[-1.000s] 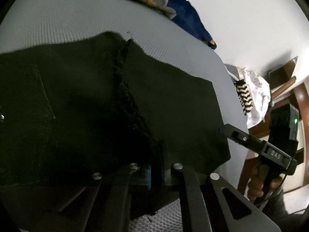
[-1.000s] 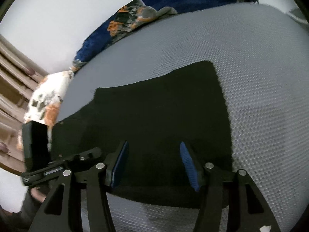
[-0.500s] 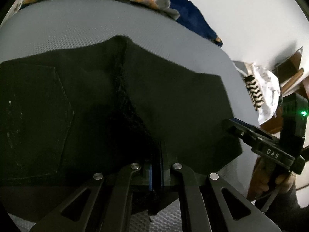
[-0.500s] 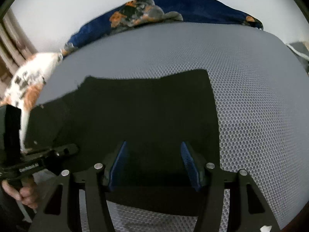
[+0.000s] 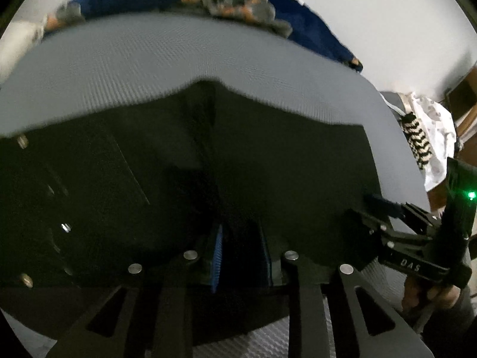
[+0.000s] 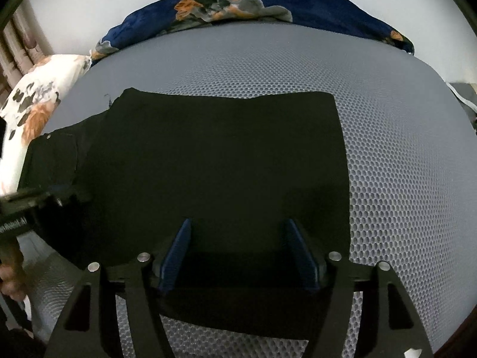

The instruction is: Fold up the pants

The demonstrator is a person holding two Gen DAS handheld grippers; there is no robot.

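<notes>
We see the black pants (image 6: 214, 161) spread flat on the grey mesh mattress (image 6: 402, 155), folded into a broad dark block whose far edge runs across the middle of the bed. In the right wrist view the right gripper (image 6: 238, 250) sits low over the near edge of the pants, its two blue-padded fingers (image 6: 176, 250) standing wide apart with black cloth showing between and beneath them; we cannot tell whether the pads touch the fabric. The right edge of the pants lies just right of that gripper, with bare mesh beyond.

In the left wrist view the left gripper (image 5: 241, 250) is over the near middle of the pants (image 5: 283, 173), close to a seam that runs from near to far. Its jaws stand a narrow way apart, with dark cloth visible in the gap, and we cannot tell whether they pinch anything. A back pocket outline and small rivets show on the left part of the cloth. The right gripper (image 5: 384, 208) appears at the right edge of this view, at the near right corner of the pants.

At the far side of the bed lies a blue floral blanket (image 6: 238, 3), and at the far left a white floral pillow (image 6: 38, 101).
</notes>
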